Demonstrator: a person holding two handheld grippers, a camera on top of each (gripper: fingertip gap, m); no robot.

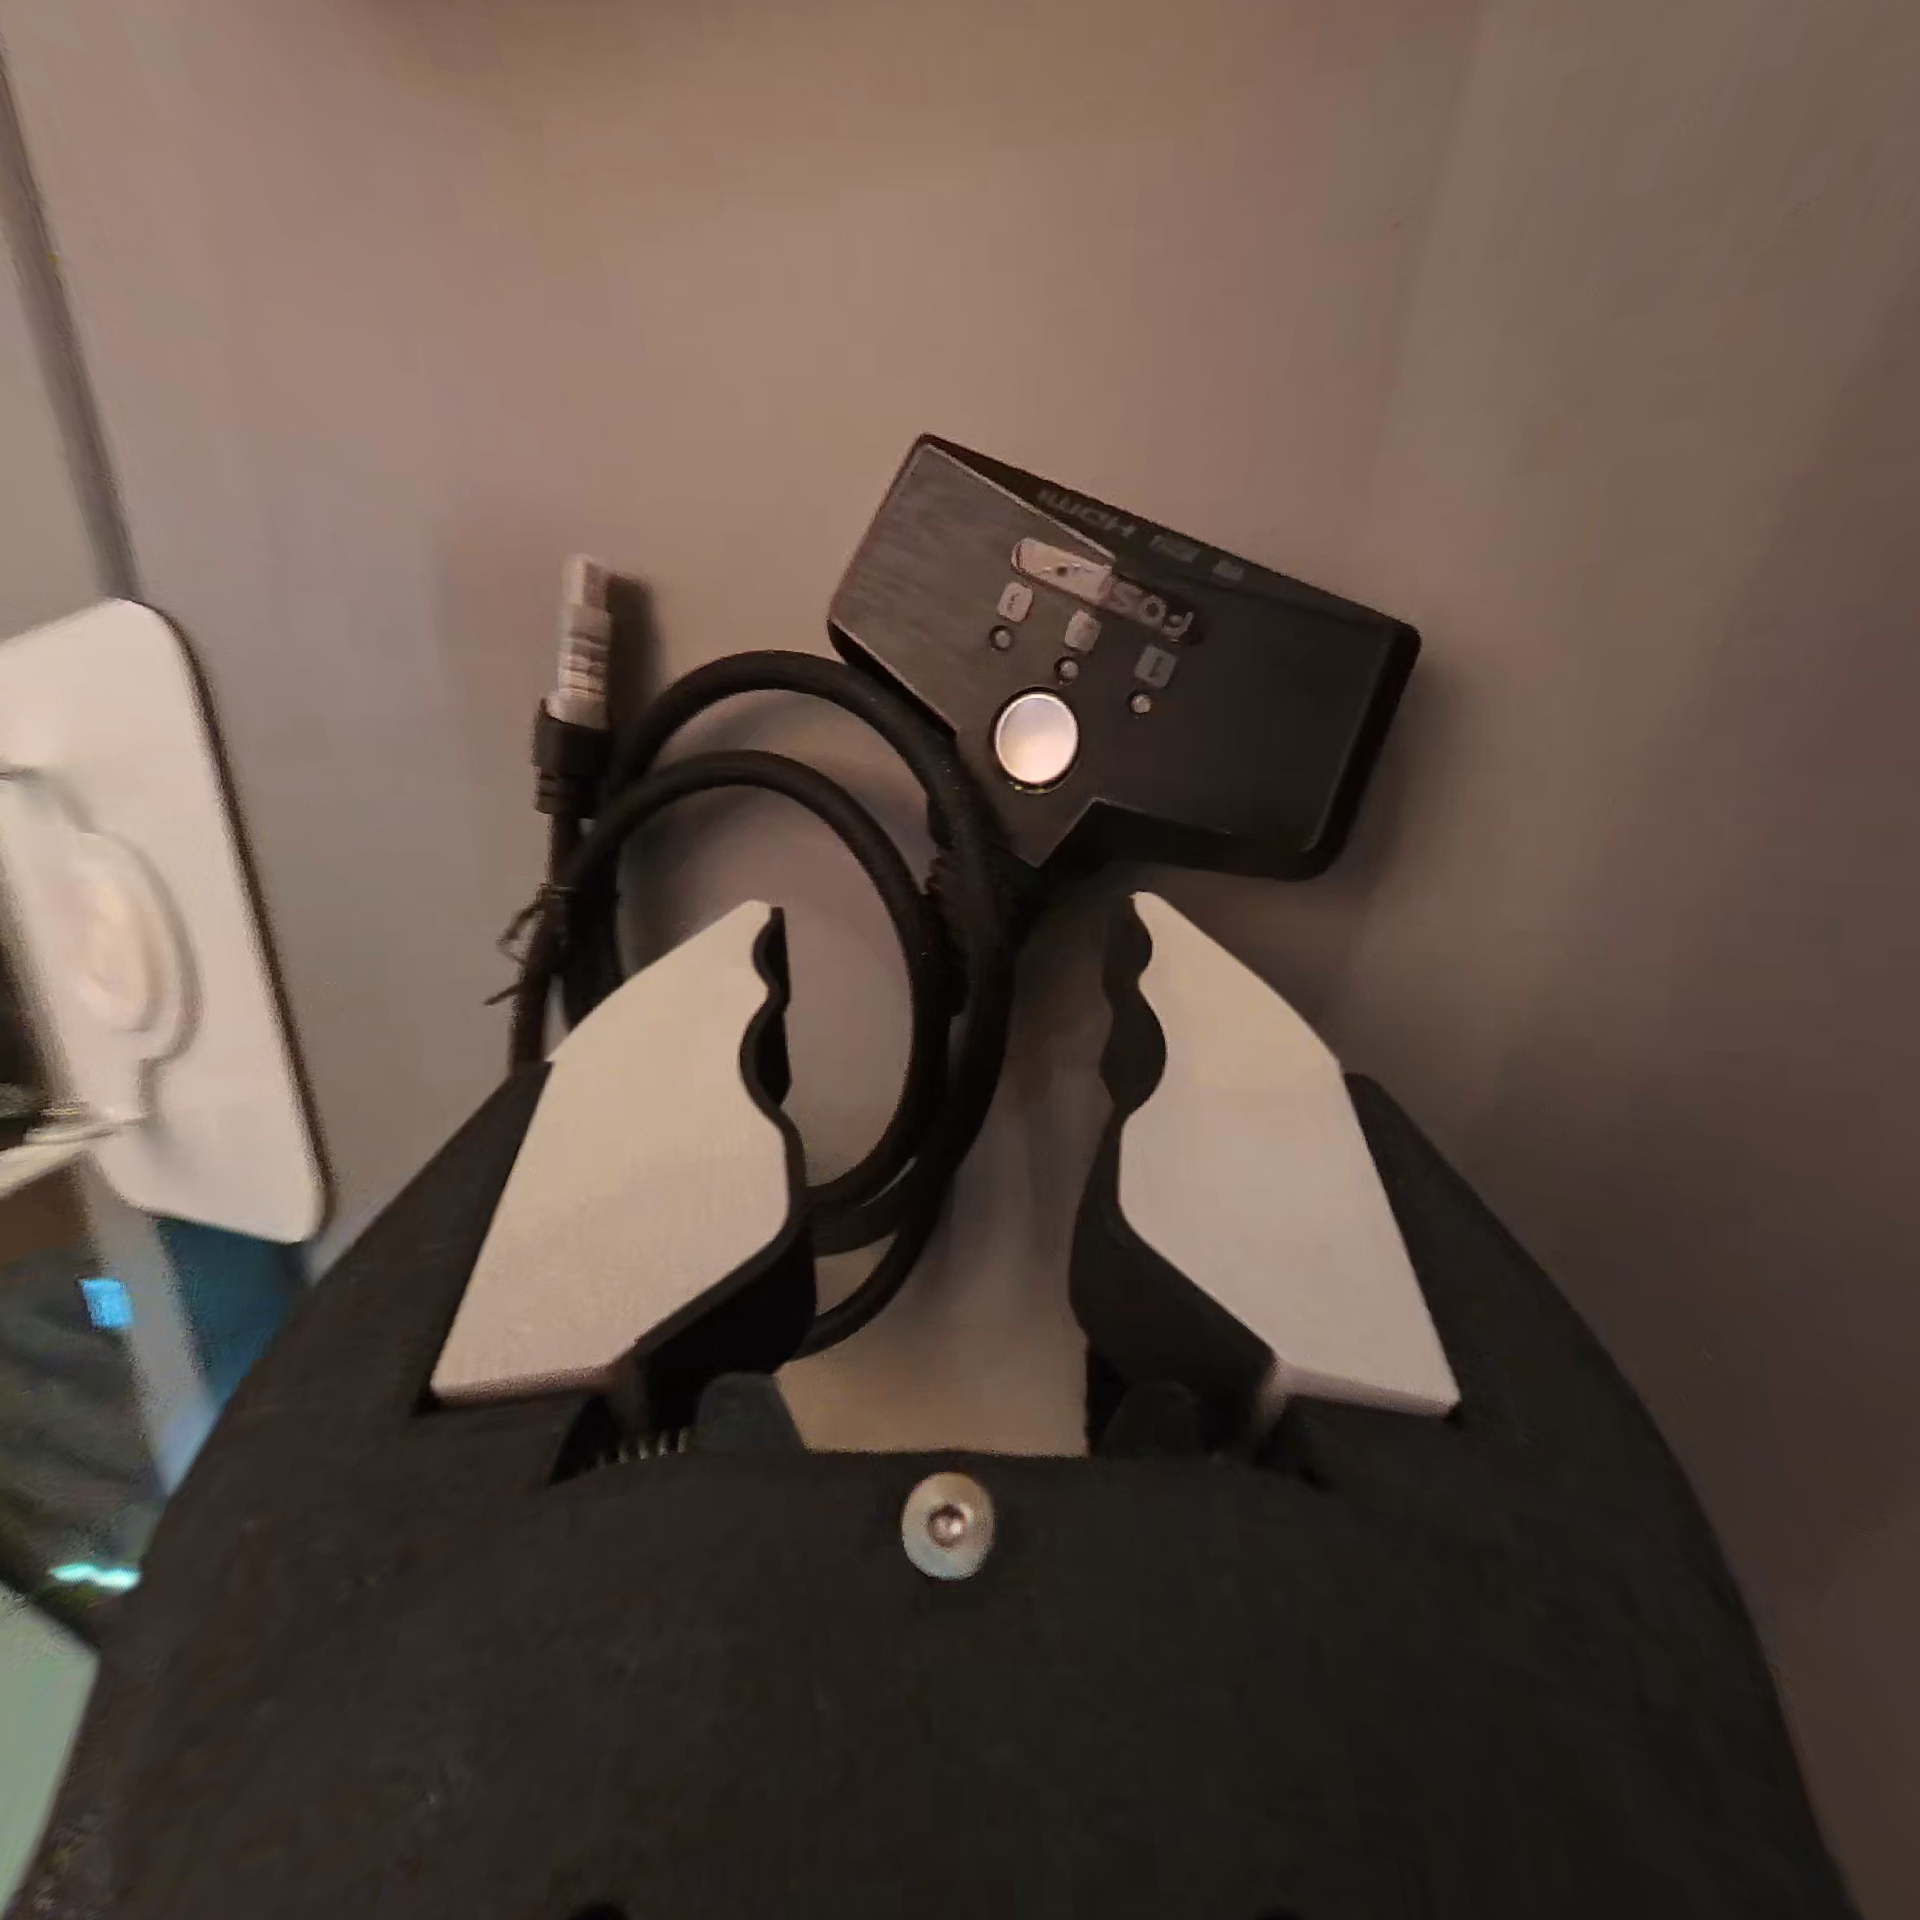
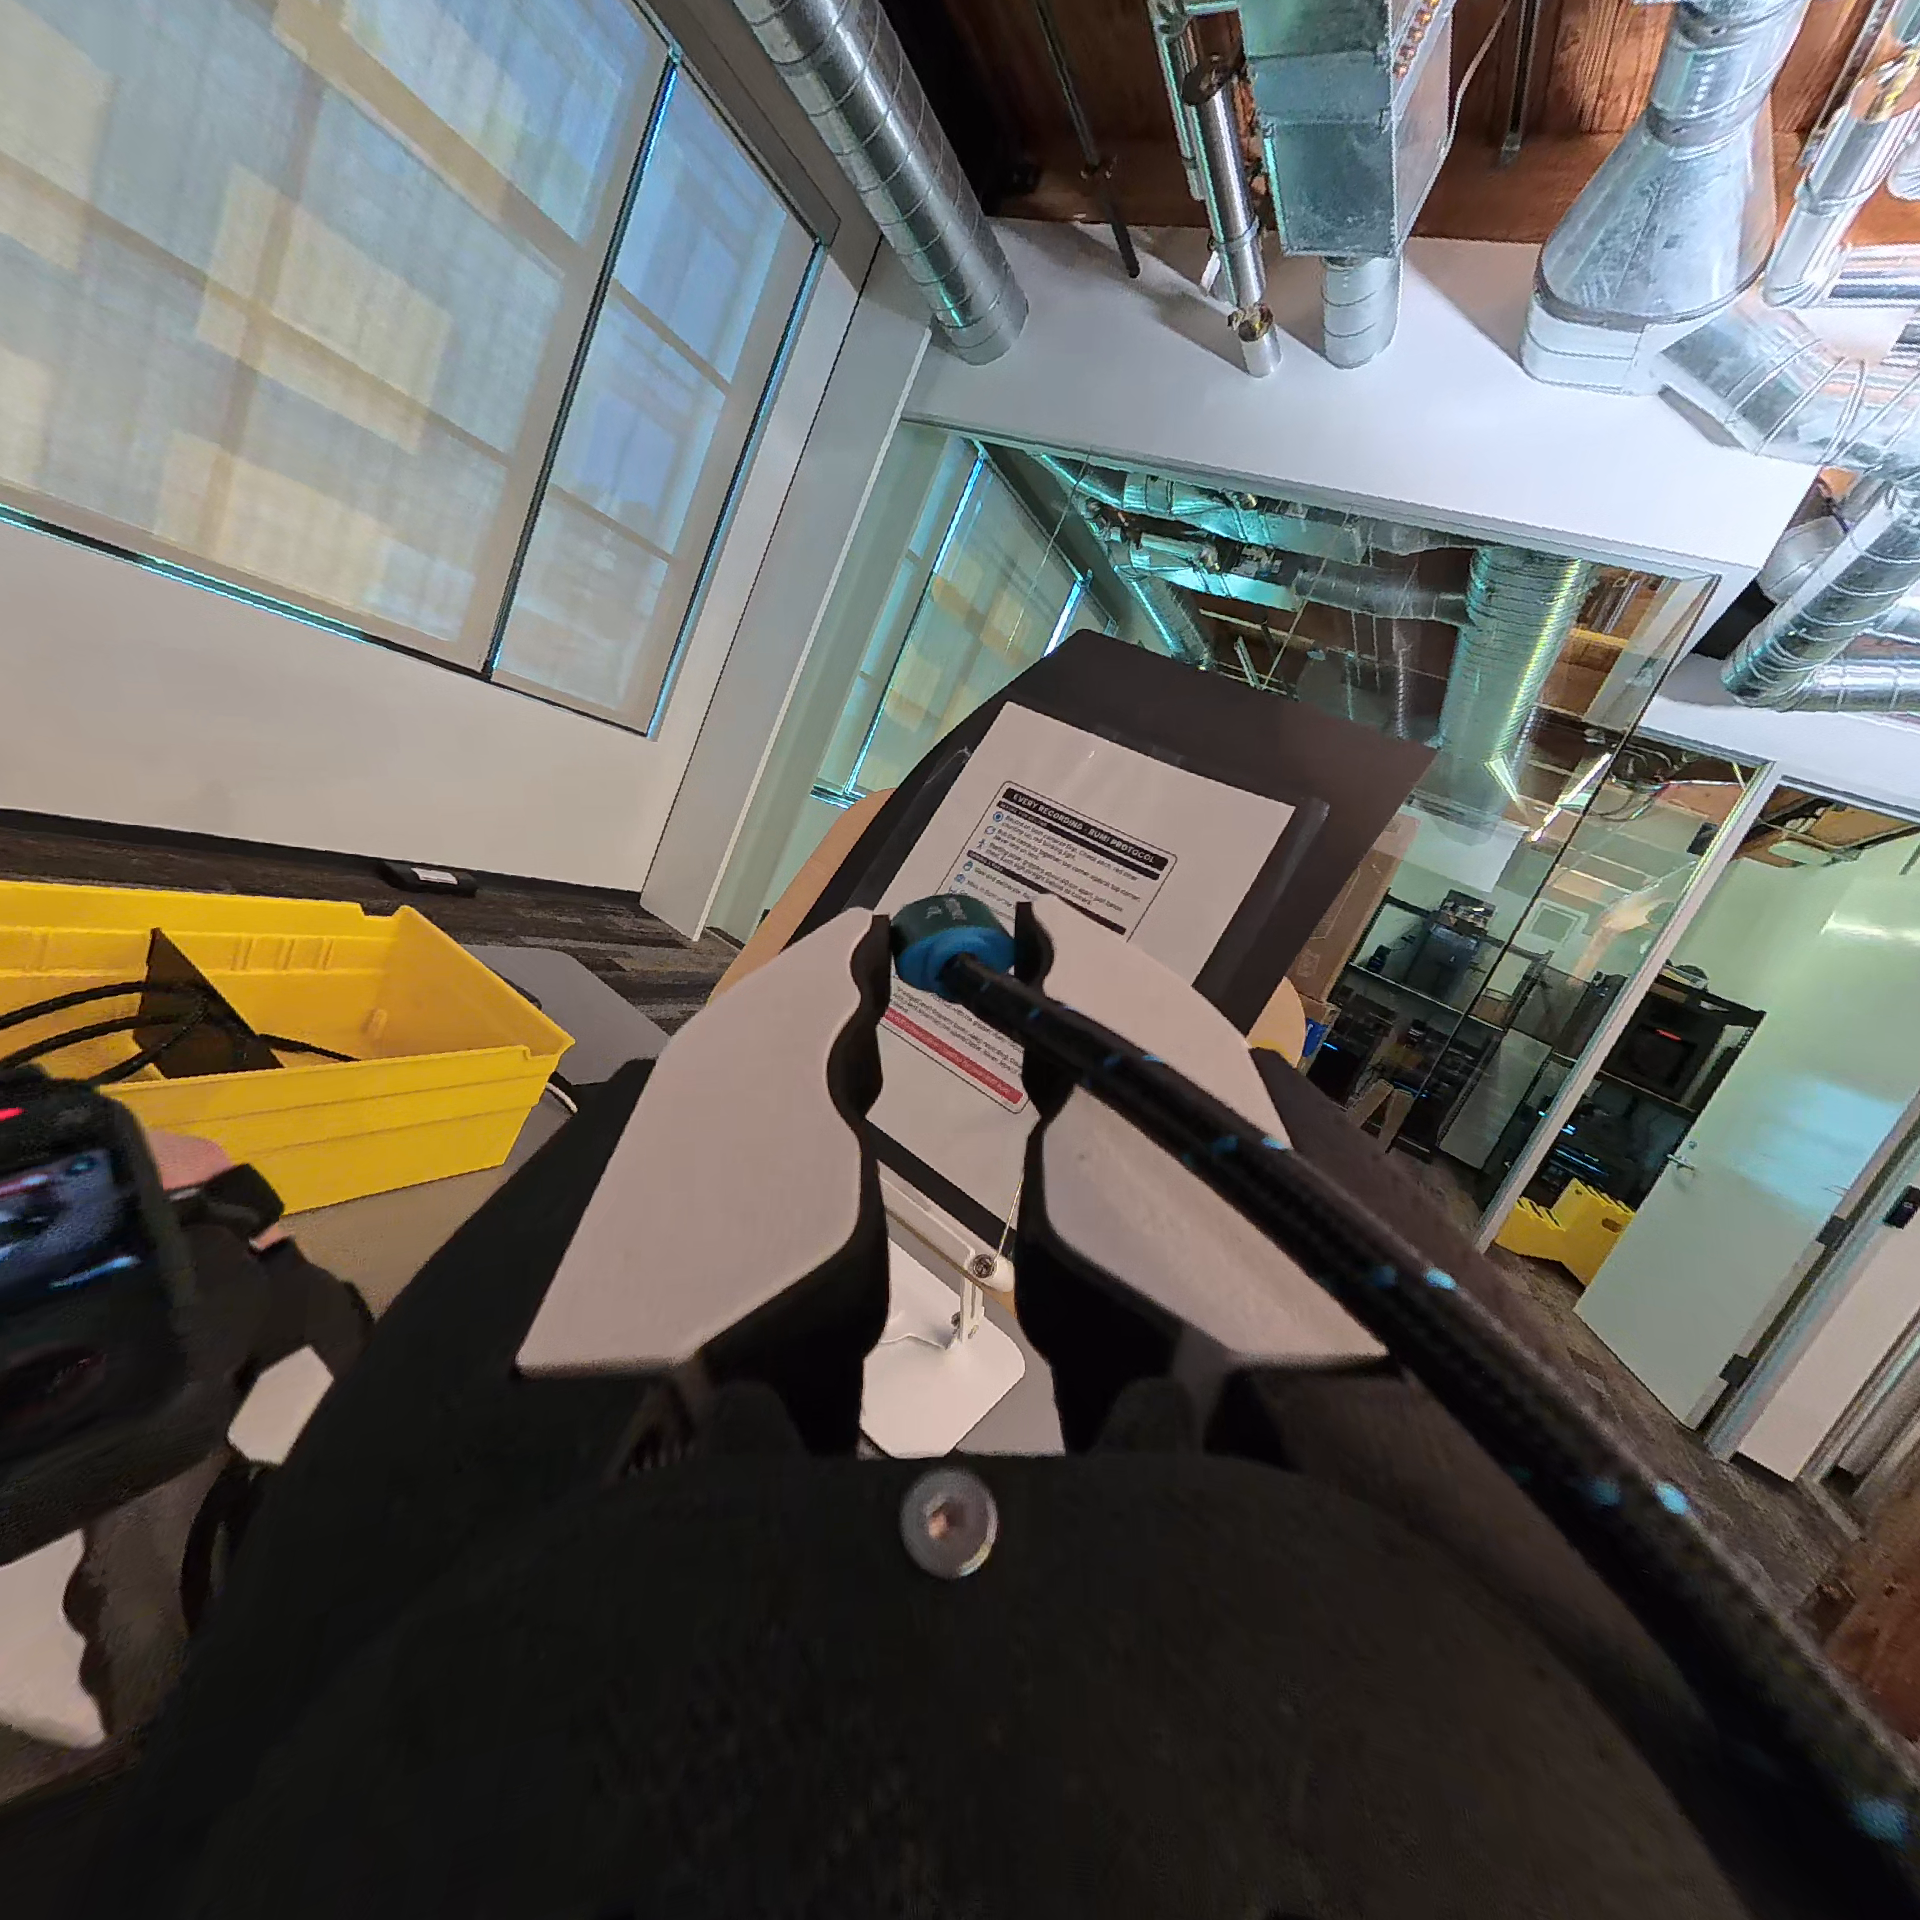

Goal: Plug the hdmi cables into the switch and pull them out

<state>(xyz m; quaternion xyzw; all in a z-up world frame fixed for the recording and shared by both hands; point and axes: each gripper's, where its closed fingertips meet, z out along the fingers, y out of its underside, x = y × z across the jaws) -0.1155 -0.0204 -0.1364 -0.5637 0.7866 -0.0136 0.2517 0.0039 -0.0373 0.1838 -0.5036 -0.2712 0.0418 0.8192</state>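
Observation:
In the left wrist view a black HDMI switch [image 1: 1122,665] with a round silver button lies on the grey table. Its own black cable [image 1: 790,831] is coiled to its left and ends in a metal plug [image 1: 597,634]. My left gripper [image 1: 956,914] is open just short of the switch's near end, with part of the cable loop between the fingers. My right gripper [image 2: 951,935] is tilted up towards the room and is shut on the blue-collared plug [image 2: 951,945] of an HDMI cable [image 2: 1351,1236]. That cable is black with blue flecks and trails down to the right.
A yellow bin [image 2: 395,1070] holding black cables sits at the left. A dark board with a printed sheet [image 2: 1132,821] stands ahead on a white base [image 2: 935,1382]. A gloved hand with the other gripper [image 2: 94,1299] shows at far left. A white stand base [image 1: 177,894] lies left of the switch.

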